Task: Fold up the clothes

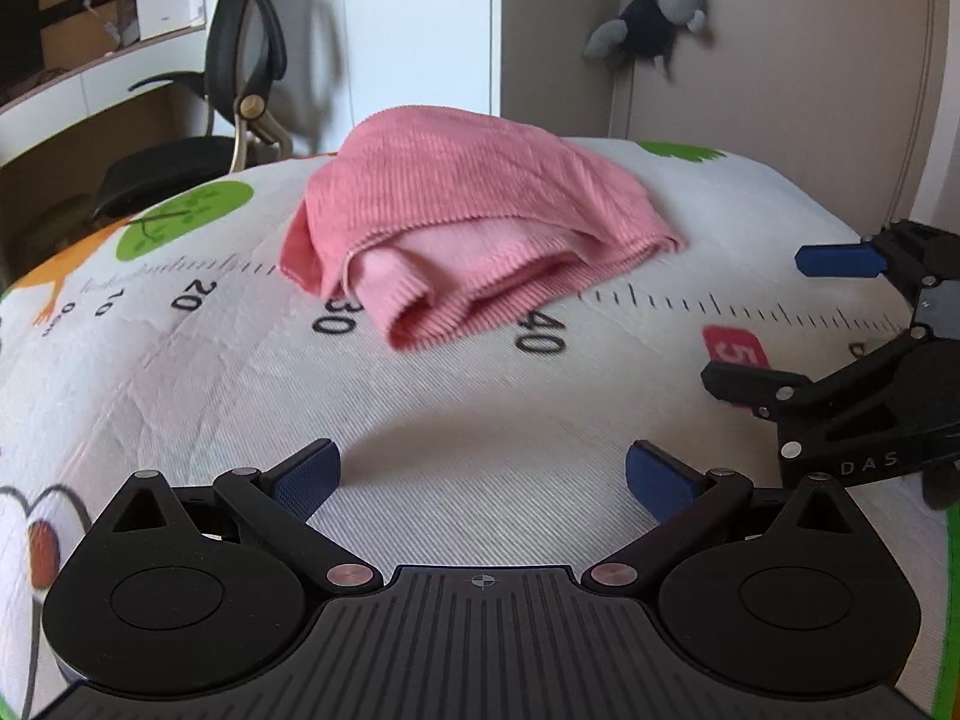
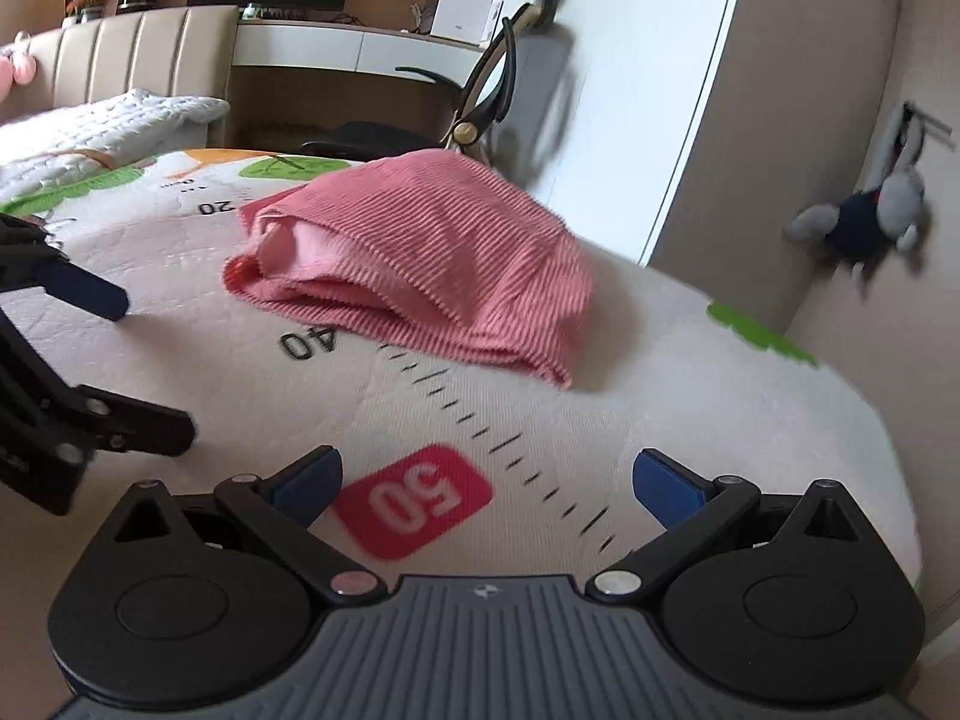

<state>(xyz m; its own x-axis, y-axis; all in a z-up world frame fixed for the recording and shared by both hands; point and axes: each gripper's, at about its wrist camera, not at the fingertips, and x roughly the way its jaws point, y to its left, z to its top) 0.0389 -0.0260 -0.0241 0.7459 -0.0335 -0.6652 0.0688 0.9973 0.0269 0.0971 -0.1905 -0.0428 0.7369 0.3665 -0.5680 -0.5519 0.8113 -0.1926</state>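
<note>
The pink cloth [image 1: 462,222] lay folded on the mat [image 1: 420,438] — both hand-held grippers, left [image 1: 483,477] and right [image 2: 486,480], stood wide apart, empty.

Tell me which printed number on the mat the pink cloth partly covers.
The 30: the pink cloth overlaps its top, while 20 and 40 lie clear.

— How's my feed?
— Bright, soft daylight on both. The office chair [image 1: 240,60] throws a blurred shadow on the white wardrobe [image 1: 420,24].
— Sharpness?
— I see motion smear, worst around the red "50" label [image 2: 413,501]. Fisheye bends the edges; corners vignette dark.
</note>
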